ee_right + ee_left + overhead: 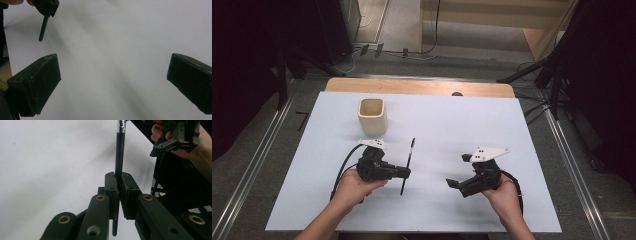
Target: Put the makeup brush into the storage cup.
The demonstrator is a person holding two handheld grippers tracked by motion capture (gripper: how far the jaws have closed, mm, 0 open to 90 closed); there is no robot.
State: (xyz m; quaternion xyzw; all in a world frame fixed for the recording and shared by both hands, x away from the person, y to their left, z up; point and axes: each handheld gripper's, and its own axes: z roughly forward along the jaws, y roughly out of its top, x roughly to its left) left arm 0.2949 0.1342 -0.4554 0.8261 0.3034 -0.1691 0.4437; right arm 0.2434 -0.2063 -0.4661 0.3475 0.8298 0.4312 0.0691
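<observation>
Left hand-held gripper (119, 192) clamping black pen (119, 157)

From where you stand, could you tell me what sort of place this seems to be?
Probably a lab or studio set up for recording. A white board covers a wooden table, dark tripod legs stand beside it, cables trail across the floor, and metal rails flank the table.

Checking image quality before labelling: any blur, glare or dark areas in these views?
High view: white table evenly lit, surroundings dark, slightly soft. Left gripper view: pen fairly sharp, near tongs soft, glint on its metal tip. Right gripper view: open tongs blurred, table with soft shadows.
</observation>
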